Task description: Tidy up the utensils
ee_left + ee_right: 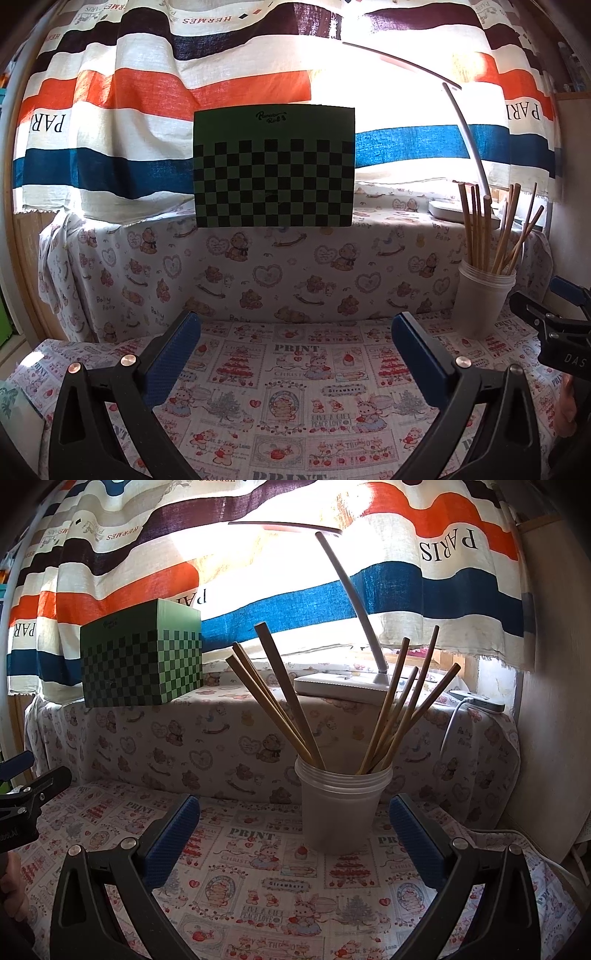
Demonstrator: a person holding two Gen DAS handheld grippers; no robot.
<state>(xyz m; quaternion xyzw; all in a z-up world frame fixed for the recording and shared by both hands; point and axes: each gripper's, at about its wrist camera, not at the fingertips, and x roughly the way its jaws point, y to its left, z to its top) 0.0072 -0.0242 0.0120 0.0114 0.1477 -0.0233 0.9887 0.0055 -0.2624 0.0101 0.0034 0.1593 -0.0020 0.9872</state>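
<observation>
Both claws are hovering empty over the cloth-covered desk (280,878), the left claw (295,354) and the right claw (293,834) each standing with fingers wide apart. The chopsticks (280,701) are leaning fanned out in a translucent cup (340,805), which is standing just ahead of the right claw. The cup is looking light and top-heavy, so a sideways nudge against the sticks is likely to tip it.
</observation>
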